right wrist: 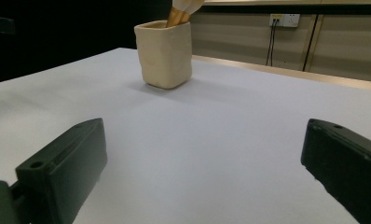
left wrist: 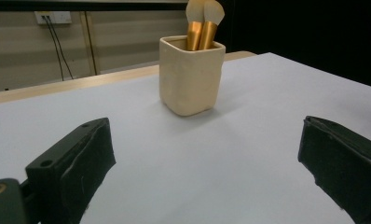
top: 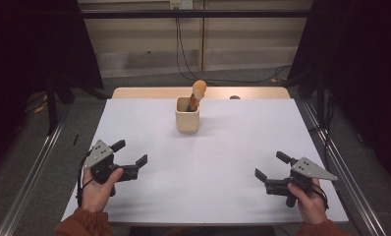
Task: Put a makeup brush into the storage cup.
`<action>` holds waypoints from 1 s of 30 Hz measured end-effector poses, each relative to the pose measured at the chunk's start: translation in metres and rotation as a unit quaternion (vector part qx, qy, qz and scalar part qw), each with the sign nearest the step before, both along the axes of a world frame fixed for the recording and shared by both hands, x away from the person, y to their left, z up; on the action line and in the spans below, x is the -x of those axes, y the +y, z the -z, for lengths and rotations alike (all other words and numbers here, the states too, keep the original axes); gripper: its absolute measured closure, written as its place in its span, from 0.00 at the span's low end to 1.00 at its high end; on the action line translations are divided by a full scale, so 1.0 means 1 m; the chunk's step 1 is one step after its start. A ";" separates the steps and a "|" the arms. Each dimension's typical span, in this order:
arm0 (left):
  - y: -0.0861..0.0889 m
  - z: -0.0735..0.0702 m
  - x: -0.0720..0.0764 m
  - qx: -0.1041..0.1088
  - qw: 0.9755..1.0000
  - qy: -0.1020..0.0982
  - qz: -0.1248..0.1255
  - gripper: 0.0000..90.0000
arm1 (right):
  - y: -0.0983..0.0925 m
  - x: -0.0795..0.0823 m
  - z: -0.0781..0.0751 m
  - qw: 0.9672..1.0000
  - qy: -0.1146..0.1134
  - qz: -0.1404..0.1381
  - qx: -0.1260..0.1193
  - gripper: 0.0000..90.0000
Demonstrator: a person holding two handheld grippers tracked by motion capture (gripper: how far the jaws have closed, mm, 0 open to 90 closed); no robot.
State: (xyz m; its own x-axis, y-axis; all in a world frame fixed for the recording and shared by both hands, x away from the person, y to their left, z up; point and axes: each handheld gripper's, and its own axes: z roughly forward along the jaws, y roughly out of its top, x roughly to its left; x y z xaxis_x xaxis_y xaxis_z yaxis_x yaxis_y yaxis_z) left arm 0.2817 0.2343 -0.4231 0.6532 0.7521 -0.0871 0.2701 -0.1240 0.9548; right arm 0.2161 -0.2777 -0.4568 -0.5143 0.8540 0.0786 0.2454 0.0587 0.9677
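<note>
High view: both tools rested low over the near part of the table (top: pixel 203 167), the left tool (top: pixel 132 156) at the left and the right tool (top: pixel 271 168) at the right, each with jaws spread wide and gripping nothing. Well apart from both, toward the far middle of the table, stood a cream square-sided cup (top: pixel 187 115) holding two makeup brushes (top: pixel 195 96), their gold ferrules and pale bristle heads clear in the left gripper view (left wrist: pixel 201 24).

Risks, as judged: the cup looked light and tall-loaded, the brushes leaning out above its rim. A tool arriving from the side could nudge the cup and tip it. Closing on one brush might drag the other out or lift the cup along with it. The two brush heads sat touching, so picking one cleanly would be awkward.

Surface: smooth white sheet over a wooden top, bare strip at the far edge. Room: dim, dark curtains both sides, cables and a wall socket (top: pixel 181 4) behind.
</note>
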 end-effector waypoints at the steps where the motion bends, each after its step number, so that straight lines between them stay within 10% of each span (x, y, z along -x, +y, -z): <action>1: 0.001 0.000 0.001 -0.002 1.000 0.004 -0.001 0.04 | 0.000 0.000 0.000 1.000 0.000 0.000 0.001 0.00; 30: 0.023 0.009 0.031 0.000 1.000 -0.013 -0.024 0.04 | -0.001 -0.002 0.002 1.000 0.002 -0.003 0.001 0.00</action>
State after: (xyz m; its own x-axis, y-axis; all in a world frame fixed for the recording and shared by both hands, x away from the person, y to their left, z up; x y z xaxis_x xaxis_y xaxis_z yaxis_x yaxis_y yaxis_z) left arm 0.2503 0.2573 -0.4322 0.6183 0.7827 -0.0705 0.2507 -0.1113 0.9617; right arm 0.2181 -0.2785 -0.4584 -0.5183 0.8515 0.0789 0.2482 0.0615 0.9667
